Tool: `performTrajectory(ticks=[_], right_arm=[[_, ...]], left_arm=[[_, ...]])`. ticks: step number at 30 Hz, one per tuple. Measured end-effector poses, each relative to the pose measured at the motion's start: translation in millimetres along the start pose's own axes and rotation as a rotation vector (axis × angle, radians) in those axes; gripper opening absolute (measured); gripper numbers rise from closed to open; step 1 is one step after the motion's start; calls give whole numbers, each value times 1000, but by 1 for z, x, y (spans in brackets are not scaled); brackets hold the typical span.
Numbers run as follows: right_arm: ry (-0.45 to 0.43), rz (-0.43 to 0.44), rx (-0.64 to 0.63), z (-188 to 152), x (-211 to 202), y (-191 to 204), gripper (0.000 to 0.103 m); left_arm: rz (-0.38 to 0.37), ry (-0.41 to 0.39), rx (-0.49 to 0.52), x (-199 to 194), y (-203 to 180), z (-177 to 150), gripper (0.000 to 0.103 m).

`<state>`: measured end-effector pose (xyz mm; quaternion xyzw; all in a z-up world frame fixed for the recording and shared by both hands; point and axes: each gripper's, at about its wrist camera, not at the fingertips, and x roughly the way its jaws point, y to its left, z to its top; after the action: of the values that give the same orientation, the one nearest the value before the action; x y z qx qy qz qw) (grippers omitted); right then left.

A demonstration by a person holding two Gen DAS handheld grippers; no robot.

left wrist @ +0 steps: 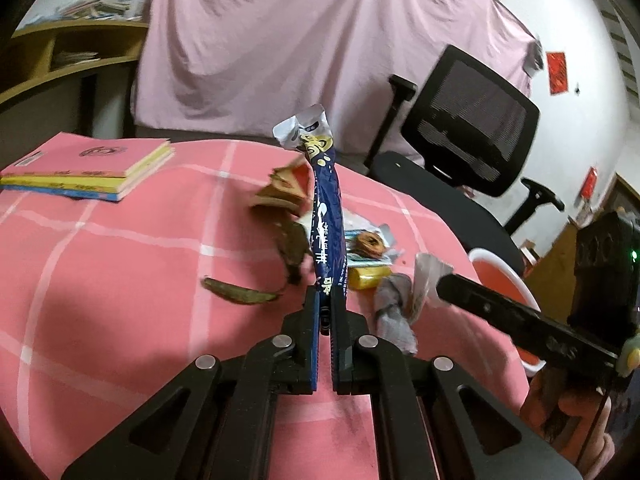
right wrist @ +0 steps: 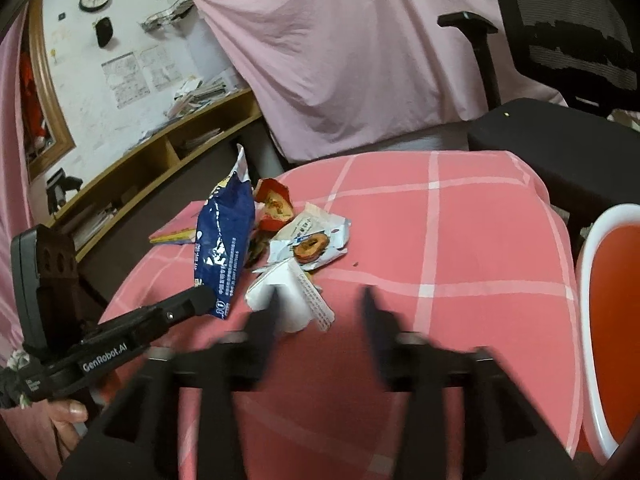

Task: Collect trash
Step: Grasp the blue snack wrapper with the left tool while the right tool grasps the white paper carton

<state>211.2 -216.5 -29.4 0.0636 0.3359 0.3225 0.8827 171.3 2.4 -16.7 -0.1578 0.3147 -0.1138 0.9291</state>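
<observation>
Blue bag [left wrist: 329,216]: stands upright over the pink checked cloth [left wrist: 120,280], its lower end pinched between the jaws, its torn silver top up and away from the camera.
Left gripper [left wrist: 325,300]: clamped on the bag's bottom edge; the jaws meet on the foil.
Right gripper [right wrist: 320,304]: jaws apart and blurred, nothing between them; the left finger [right wrist: 272,312] lies over the near edge of a crumpled white wrapper [right wrist: 292,296].
Trash pile: just behind the bag, mid-cloth, a red and gold wrapper [right wrist: 276,204], an opened white packet with a brown ring-shaped snack [right wrist: 310,246] on it, a small yellow piece [left wrist: 368,280] and two dark peel strips [left wrist: 240,294] nearer the left.
Grey wad [left wrist: 394,312]: on the cloth, right of the left gripper.
Bin [right wrist: 616,320]: red with a white rim, at the cloth's right edge, apart from the pile.
Books [left wrist: 88,172]: stacked at the far left of the cloth.
Chair [left wrist: 472,120]: black mesh back, beyond the table at the right.
Sheet [left wrist: 320,40]: pink, draped across the far side.
</observation>
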Motion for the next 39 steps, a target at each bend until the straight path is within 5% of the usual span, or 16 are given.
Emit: performTrajectory(ticks=[18, 20, 24, 31, 39], right_arm=[[75, -21, -66, 4, 28, 16, 52], [72, -18, -49, 3, 27, 13, 35], [55, -13, -30, 1, 23, 10, 33], [-46, -18, -39, 3, 4, 12, 32], [-281, -16, 17, 0, -44, -2, 32]], left_arm=[[22, -27, -72, -8, 15, 1, 2], [21, -28, -68, -9, 15, 2, 2], [19, -31, -62, -9, 13, 1, 2], [14, -84, -18, -18, 4, -3, 2], [32, -218, 134, -40, -31, -10, 2]])
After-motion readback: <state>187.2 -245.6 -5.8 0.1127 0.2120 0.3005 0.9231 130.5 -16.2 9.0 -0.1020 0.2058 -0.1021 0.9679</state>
